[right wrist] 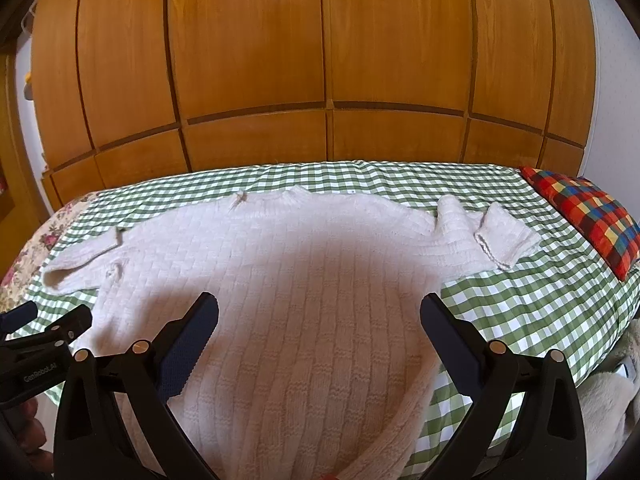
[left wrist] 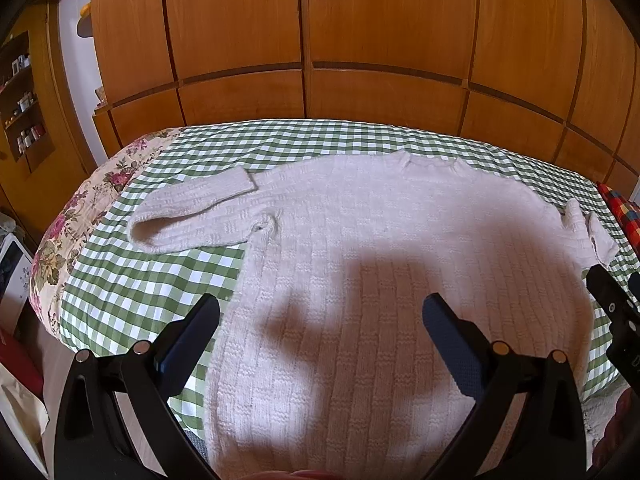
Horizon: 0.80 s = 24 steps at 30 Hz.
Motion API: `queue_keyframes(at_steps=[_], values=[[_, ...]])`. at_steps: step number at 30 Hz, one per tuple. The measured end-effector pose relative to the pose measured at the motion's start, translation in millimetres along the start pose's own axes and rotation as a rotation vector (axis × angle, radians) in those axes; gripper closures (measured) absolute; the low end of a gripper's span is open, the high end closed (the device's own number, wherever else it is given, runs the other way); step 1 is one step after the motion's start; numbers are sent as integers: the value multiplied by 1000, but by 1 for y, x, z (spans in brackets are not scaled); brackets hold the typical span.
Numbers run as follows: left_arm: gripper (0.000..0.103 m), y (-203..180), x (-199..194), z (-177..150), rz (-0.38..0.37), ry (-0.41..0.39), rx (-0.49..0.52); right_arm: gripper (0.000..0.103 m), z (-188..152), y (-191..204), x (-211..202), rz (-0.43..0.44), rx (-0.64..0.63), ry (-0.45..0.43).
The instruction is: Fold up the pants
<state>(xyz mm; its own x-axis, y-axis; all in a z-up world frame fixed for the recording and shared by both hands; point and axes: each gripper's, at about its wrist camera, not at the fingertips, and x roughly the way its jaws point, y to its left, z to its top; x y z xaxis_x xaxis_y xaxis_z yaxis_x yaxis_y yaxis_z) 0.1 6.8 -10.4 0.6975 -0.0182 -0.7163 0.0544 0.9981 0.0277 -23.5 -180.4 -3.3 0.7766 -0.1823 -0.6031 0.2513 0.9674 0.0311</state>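
Observation:
A cream knitted sweater (left wrist: 360, 216) (right wrist: 288, 256) lies flat on the green-checked bed cover (left wrist: 132, 280) (right wrist: 532, 304), neck towards the wardrobe. No pants are in view. Its left sleeve (left wrist: 188, 216) is bent back on itself; its right sleeve (right wrist: 488, 236) is bent too, cuff up. My left gripper (left wrist: 320, 320) hovers open above the sweater's lower left part, holding nothing. My right gripper (right wrist: 320, 316) hovers open above the lower right part, also holding nothing. Each gripper shows at the edge of the other's view: the right one (left wrist: 616, 300), the left one (right wrist: 48, 332).
A wooden wardrobe (left wrist: 312, 40) stands right behind the bed. A red, blue and yellow checked pillow (right wrist: 588, 216) lies at the bed's right end, a floral cover (left wrist: 68, 232) at its left. Shelves with small jars (left wrist: 24, 104) are on the far left wall.

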Motion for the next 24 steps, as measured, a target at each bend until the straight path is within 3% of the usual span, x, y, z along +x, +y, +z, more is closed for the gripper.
queue_keyframes(at_steps=[24], values=[[2, 1, 5, -1, -12, 22, -7, 3, -2, 2, 4, 6, -4, 15]])
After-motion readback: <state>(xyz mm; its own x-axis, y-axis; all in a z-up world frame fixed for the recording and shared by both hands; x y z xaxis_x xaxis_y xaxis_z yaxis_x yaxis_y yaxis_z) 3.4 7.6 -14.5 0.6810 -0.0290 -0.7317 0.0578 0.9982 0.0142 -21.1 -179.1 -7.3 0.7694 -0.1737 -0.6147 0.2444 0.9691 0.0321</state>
